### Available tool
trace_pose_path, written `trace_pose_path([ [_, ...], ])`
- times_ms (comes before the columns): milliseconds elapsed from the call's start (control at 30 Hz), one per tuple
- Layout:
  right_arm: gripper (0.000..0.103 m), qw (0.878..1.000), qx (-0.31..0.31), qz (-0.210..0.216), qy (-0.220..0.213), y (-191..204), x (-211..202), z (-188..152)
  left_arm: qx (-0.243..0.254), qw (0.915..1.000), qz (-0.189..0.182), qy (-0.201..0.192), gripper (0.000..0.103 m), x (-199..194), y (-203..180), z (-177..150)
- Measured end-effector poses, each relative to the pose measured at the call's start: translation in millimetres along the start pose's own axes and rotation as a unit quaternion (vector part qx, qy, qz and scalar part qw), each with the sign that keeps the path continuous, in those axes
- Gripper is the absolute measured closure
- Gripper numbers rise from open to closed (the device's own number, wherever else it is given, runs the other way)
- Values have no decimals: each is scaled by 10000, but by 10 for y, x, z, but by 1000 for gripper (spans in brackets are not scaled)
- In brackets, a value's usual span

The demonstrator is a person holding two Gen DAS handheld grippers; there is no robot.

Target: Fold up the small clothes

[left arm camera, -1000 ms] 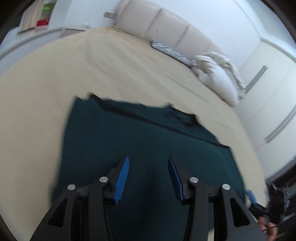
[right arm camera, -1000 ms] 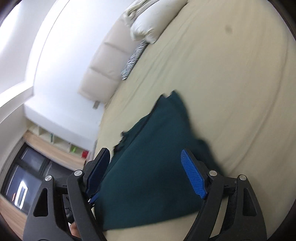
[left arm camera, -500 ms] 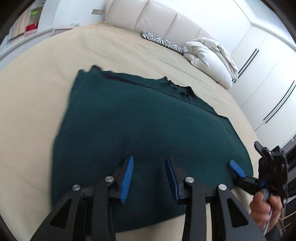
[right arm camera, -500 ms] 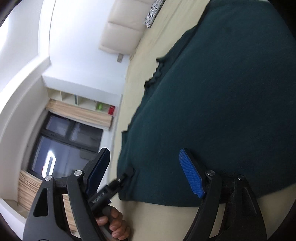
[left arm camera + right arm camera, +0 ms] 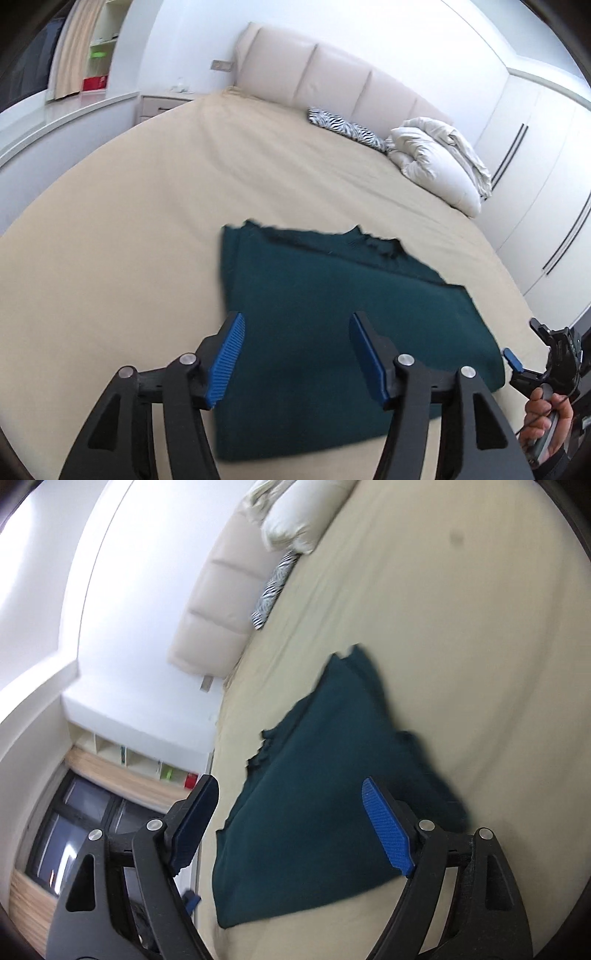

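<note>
Above the folded teal garment (image 5: 332,325) on the bed (image 5: 147,206) — both grippers' jaws apart, empty.

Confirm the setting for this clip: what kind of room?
Almost certainly a bedroom: a large bed with a padded headboard, a white pillow and a zebra-print cushion at its head, and a built-in wardrobe alongside. A dark green garment lies on the bed.

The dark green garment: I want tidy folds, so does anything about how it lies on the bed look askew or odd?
Mostly neat: the dark green garment lies flat on the beige sheet. Its far edge looks ragged and uneven, though blur may exaggerate that. Neither the left gripper nor the right gripper holds it.
</note>
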State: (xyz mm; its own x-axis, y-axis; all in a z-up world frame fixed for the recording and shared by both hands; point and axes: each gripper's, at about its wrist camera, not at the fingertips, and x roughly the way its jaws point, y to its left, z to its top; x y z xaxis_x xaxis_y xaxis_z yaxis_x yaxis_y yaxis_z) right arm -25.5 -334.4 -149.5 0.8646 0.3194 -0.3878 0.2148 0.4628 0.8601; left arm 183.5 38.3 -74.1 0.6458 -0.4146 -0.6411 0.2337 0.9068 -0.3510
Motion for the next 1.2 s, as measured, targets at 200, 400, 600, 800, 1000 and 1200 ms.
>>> trace_pose_path([
  [200, 22, 9959, -464, 289, 726, 667, 921, -26, 583, 9974, 321, 286, 40, 682, -319, 284],
  [400, 22, 9889, -393, 440, 1365, 905, 1857, -88, 738, 9887, 1082, 728, 34, 1325, -164, 231],
  [600, 32, 9911, -142, 450, 1242, 417, 1956, 72, 914, 9886, 1075, 535, 28, 1393, -154, 171],
  [800, 33, 9985, 181, 142, 497, -87, 1255, 493, 929, 9888, 1072, 471, 27, 1401, -145, 162],
  [1000, 28, 9939, -162, -995, -437, -194, 326, 654, 950, 9885, 1094, 434, 27, 1382, -137, 129],
  [1200, 28, 9921, -30, -1097, -606, -291, -405, 437, 983, 9879, 1124, 429, 27, 1369, -134, 120],
])
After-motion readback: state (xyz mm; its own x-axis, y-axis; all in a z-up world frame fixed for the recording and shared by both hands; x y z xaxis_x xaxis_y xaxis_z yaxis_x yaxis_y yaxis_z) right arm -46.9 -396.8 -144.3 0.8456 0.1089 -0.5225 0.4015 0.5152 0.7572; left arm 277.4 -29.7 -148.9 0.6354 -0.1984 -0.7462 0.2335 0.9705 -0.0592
